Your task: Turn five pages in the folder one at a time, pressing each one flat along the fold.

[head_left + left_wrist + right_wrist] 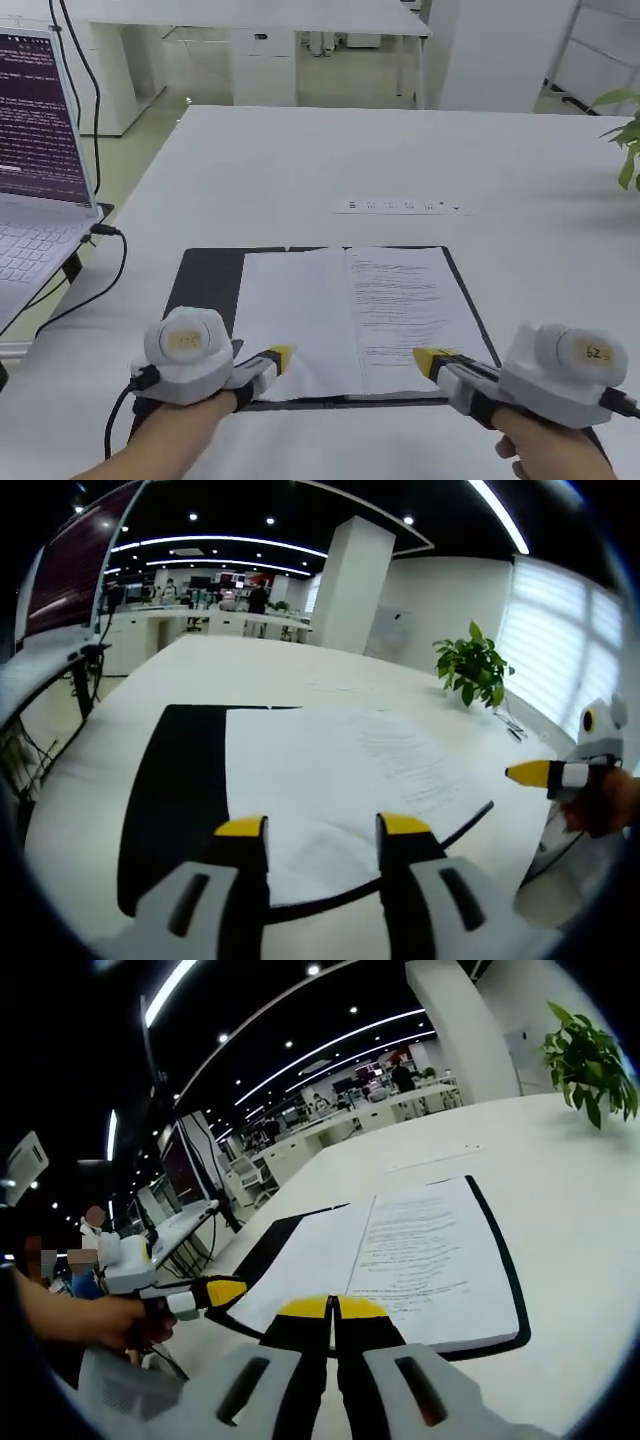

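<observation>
Folder (205, 280) lies open flat on the white table (300, 160), square in front of me, its black cover showing as a wide band on the left. A blank sheet (290, 310) lies on the left side and a printed sheet (400, 310) on the right, meeting at the fold (347, 320).

My left gripper (280, 355) hovers at the near edge of the blank sheet, jaws apart with nothing between them, as the left gripper view (322, 825) shows. My right gripper (430, 360) sits at the near edge of the printed sheet, jaws together; in the right gripper view (332, 1307) I see no paper caught in them.

I judge the blank sheet to be a page already turned, so the work seems started. No page is lifted now, and the next turn has not begun.

How many of the five are done I cannot tell: the stacks on either side look too thin to count. The print is too small to read. My grippers cover part of the folder's near edge in the head view. A laptop (30, 170) is cut off at the left.
</observation>
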Available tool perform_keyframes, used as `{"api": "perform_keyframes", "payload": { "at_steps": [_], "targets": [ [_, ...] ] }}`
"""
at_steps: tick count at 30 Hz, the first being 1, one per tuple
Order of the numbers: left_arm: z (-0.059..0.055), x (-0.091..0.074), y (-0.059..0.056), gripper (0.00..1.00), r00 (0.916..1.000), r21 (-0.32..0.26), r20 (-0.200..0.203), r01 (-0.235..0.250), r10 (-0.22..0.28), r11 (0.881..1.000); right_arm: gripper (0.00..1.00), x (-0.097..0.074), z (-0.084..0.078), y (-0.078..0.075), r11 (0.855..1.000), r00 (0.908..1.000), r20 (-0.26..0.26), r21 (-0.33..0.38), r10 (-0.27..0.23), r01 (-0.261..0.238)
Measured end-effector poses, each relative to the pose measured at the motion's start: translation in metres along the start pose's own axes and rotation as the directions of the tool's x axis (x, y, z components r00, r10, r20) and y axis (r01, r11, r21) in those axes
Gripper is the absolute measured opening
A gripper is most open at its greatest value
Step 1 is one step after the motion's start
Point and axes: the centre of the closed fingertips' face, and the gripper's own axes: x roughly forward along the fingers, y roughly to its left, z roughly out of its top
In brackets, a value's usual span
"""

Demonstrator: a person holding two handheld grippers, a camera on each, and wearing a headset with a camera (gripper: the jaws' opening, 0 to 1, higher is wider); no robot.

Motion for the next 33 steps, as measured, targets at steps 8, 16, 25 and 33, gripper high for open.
{"api": "perform_keyframes", "payload": {
  "at_steps": [8, 16, 25, 33],
  "targets": [
    [0.018, -0.029, -0.016, 0.47, 0.9999, -0.079, 0.015, 0.004, -0.003, 0.997, 0.02, -0.015, 0.015, -0.001, 1.000, 0.9997, 0.020, 0.002, -0.017, 0.017],
    [0.021, -0.052, -0.023, 0.58, 0.9999, -0.070, 0.015, 0.005, -0.004, 0.998, 0.21, -0.028, 0.024, 0.010, 0.991, 0.9997, 0.002, -0.134, -0.026, 0.026],
    [0.027, -0.076, -0.020, 0.76, 0.9992, 0.025, 0.033, -0.023, 0.023, 0.999, 0.40, -0.050, 0.036, 0.012, 0.988, 0.9981, 0.051, -0.145, -0.035, 0.043],
    [0.030, -0.088, -0.025, 0.88, 0.9989, 0.102, 0.030, -0.038, 0.035, 0.994, 0.59, -0.067, 0.038, 0.006, 0.989, 0.9956, 0.070, -0.132, -0.062, 0.071]
  ]
}}
